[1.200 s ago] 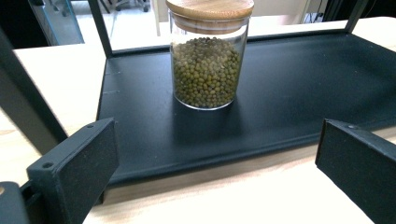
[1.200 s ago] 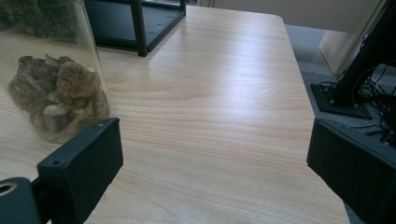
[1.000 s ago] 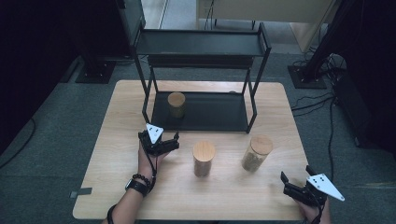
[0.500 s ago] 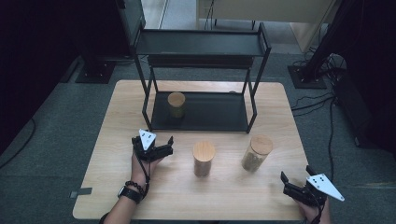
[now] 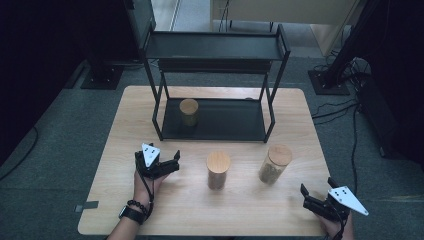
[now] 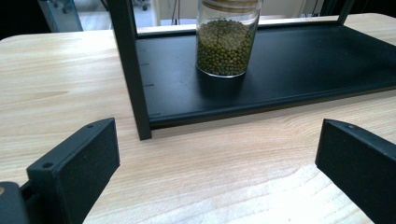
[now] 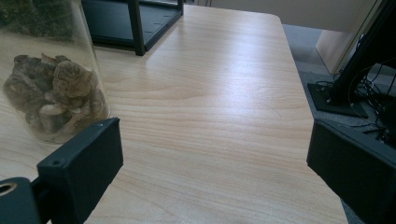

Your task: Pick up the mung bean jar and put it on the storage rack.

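Three jars sit on my table (image 5: 125, 125) in the high view. One jar of green beans (image 5: 189, 111) stands on the bottom shelf of the black rack (image 5: 215, 120), near its left end. A middle jar (image 5: 218, 170) and a jar of brown chunks (image 5: 274, 163) stand on the wood in front of the rack, a little apart from each other. My left gripper (image 5: 167, 165) is on the left side of the table, near the rack's front left leg and left of the middle jar. Bare wood lies all around it. My right gripper (image 5: 312, 199) is down at the front right corner, close to the table edge, with the brown jar up and to its left.

In the left gripper view, my two black jaws stand wide apart and hold nothing. Between them I see bare wood, then the rack's front edge and one black leg (image 6: 130, 70). The bean jar (image 6: 226, 39) stands on the shelf straight ahead, well past my jaws.

In the right gripper view, my jaws are wide apart too, and empty. The brown jar (image 7: 49, 93) is just beside my left jaw, but I cannot tell if they touch. Lots of bare wood runs ahead. The table's right edge is close to my right jaw, with floor and cables beyond it.
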Demonstrator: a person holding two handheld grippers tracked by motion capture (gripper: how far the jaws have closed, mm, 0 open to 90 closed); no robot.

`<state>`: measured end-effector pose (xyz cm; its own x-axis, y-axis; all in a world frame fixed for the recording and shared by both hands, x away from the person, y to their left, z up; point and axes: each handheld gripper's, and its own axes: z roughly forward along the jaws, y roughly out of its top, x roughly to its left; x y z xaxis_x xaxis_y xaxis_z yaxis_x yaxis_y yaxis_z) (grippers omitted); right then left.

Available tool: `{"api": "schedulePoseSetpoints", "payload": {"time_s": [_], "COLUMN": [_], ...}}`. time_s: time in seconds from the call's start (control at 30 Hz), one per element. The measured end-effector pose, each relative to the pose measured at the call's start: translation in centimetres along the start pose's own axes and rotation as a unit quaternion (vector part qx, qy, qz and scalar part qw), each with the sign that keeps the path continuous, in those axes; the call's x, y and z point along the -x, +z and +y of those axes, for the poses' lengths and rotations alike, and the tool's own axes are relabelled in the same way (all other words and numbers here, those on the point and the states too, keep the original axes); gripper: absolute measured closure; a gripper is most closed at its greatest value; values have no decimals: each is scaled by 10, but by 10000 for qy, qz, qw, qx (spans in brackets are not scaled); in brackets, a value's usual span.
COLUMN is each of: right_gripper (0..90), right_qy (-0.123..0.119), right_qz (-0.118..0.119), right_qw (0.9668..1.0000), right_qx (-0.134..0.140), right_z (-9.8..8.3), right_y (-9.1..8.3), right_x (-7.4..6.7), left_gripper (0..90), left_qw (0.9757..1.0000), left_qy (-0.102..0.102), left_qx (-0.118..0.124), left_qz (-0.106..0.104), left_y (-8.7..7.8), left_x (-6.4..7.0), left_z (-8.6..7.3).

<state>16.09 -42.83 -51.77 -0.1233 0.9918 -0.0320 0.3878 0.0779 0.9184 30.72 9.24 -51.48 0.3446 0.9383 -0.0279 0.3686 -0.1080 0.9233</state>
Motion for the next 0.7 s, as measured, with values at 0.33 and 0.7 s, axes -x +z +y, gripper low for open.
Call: {"api": "schedulePoseSetpoints", "payload": {"time_s": [0.33,0.7], "right_gripper": [36,36], "right_qy": [5,-13], "right_qz": [-15,-15], "right_qw": [10000,10000], "right_qx": [-6,8], "right_z": [0,0], "right_y": [0,0], "right_x": [0,0], "left_gripper": [0,0], "left_qw": [10000,10000], "left_qy": [-18,-11], "left_qx": [-38,-12], "left_qz": [4,-20], "left_y": [-13,-31], "left_x": [-12,-19], "left_z": [-5,-13]}}
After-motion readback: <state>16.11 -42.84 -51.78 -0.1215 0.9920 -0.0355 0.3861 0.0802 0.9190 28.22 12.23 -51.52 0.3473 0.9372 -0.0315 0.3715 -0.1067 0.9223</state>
